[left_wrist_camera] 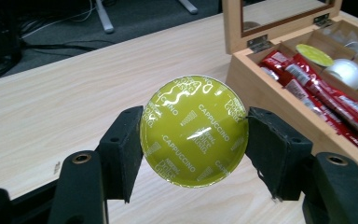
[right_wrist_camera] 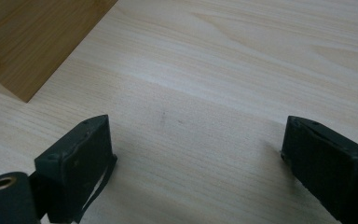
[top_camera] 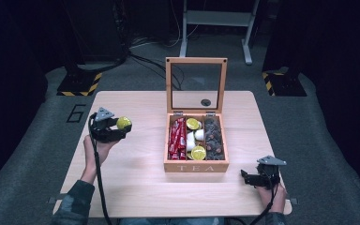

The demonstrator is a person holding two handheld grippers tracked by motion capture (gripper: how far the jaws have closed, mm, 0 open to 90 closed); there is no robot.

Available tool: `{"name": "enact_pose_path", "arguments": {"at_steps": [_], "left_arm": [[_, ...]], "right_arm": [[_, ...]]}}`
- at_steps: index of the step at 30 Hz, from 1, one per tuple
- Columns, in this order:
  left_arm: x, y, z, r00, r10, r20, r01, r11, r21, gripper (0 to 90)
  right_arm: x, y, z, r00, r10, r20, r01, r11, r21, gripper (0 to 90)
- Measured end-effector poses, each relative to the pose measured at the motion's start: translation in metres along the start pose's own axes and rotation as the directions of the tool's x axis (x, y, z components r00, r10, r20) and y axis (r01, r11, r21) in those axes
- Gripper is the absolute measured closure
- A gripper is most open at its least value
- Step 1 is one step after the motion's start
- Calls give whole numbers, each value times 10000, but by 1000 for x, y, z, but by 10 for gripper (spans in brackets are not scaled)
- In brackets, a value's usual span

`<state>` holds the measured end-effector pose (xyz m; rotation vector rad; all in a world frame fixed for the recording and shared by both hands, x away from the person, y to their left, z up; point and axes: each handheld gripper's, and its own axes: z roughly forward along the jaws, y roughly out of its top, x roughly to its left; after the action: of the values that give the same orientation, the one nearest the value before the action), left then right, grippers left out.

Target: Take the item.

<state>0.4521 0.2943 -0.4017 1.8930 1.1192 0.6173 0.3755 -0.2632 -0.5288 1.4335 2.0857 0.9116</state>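
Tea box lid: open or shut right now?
Open. The tea box lid stands upright on its rear hinges, leaving the compartments exposed.

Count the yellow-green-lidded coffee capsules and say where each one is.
3. One capsule is clamped in the left gripper; two lie in the tea box's middle compartment, at its back and front. Others may be hidden.

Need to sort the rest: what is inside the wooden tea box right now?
The tea box holds red sachets on the left, yellow-green capsules and white pods in the middle, and dark capsules on the right. Anything beneath these layers is hidden.
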Motion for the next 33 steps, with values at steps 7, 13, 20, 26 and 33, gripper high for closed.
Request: {"name": "enact_pose_path", "arguments": {"at_steps": [7, 13, 20, 26, 33], "left_arm": [[6, -10, 4, 9996, -273, -96, 275, 9995, 179, 385], [13, -20, 12, 9982, -589, -146, 594, 9976, 346, 385], [20, -36, 23, 9951, -941, -293, 959, 9931, 678, 385], [21, -46, 33, 9940, -1058, -266, 1080, 9891, 1005, 385], [26, -62, 47, 9891, -1442, -293, 1468, 9805, 1307, 385]], "right_arm": [[0, 0, 0, 10000, -22, 0, 22, 10000, -8, 79], [0, 0, 0, 10000, -1, 3, 1, 10000, -2, 79], [0, 0, 0, 10000, 26, 8, -26, 10000, -9, 79], [0, 0, 0, 10000, -32, 4, 32, 10000, -7, 79], [0, 0, 0, 10000, -1, 4, 1, 10000, -1, 79]]}}
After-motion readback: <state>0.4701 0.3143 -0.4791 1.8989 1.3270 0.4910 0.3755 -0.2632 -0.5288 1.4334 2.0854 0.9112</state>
